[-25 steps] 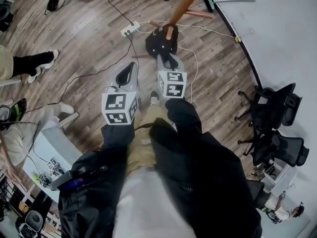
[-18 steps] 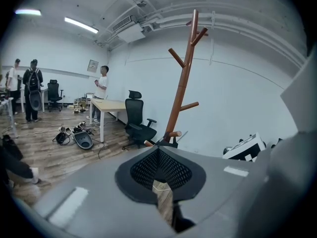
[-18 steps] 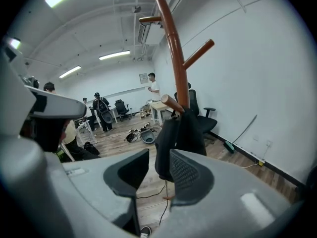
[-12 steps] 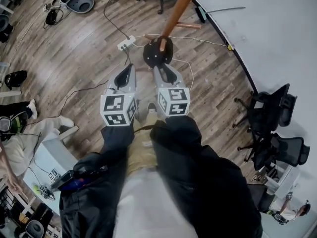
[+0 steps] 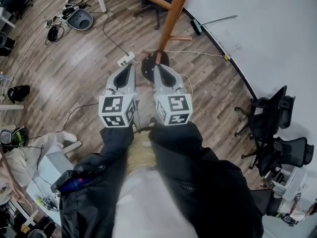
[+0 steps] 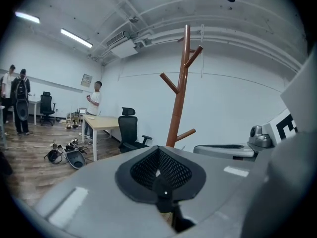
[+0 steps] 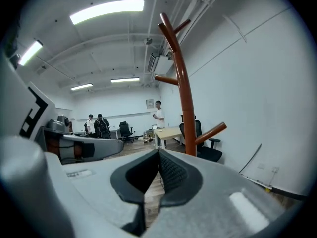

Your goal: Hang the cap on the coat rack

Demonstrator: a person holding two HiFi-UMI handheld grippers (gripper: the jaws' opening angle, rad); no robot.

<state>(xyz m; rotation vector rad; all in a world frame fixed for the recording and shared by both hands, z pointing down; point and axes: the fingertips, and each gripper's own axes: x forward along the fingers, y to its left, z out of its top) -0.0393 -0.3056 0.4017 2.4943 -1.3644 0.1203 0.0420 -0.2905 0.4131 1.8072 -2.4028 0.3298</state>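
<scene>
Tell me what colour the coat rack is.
Reddish-brown, a plain finish with no pattern. The coat rack shows best in the right gripper view.

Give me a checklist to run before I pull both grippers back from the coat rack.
1. Cap on the coat rack: ok, in the head view it appears to sit over a low peg.
2. Left gripper empty, jaws together: ok.
3. Right gripper empty, jaws together: ok.
4. Gripper tips apart from the cap: cannot tell; they flank it closely in the head view.
5. Cap seated firmly on the peg: cannot tell; neither gripper view shows it.
</scene>
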